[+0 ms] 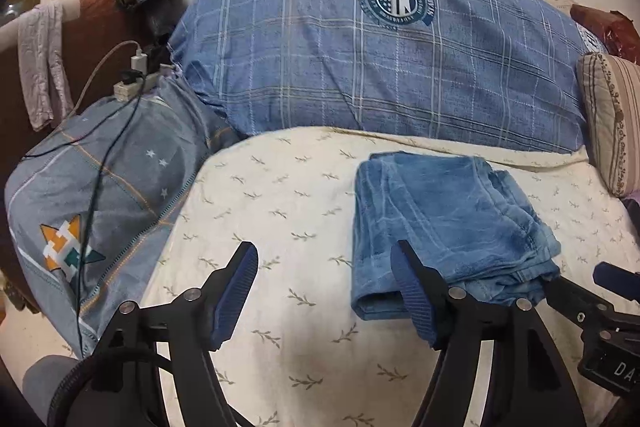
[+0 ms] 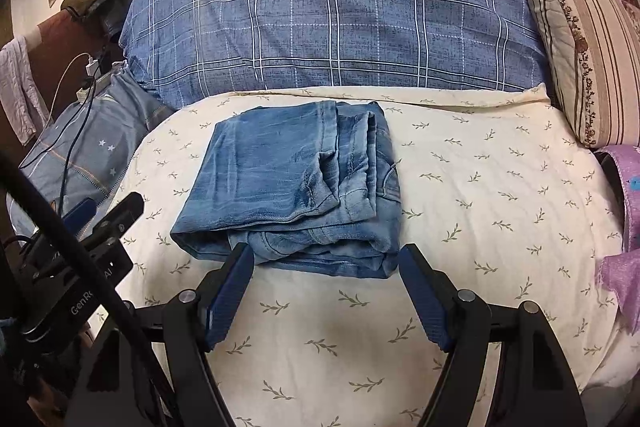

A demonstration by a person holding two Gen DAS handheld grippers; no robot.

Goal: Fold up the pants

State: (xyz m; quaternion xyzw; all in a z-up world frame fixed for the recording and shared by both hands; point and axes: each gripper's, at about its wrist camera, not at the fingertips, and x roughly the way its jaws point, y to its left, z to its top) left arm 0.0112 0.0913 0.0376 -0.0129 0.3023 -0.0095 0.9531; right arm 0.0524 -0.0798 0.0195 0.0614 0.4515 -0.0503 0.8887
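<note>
Blue denim pants lie folded into a compact rectangle on the cream leaf-print bed sheet. They also show in the left wrist view, right of centre. My left gripper is open and empty, just left of the pants' near edge, its right finger beside the fold. My right gripper is open and empty, its two fingers flanking the near edge of the pants. The right gripper also shows at the right edge of the left wrist view.
A large blue plaid quilt lies along the back of the bed. A striped pillow is at the right, purple cloth at the far right. A grey-blue pillow with cables and a power strip lies left.
</note>
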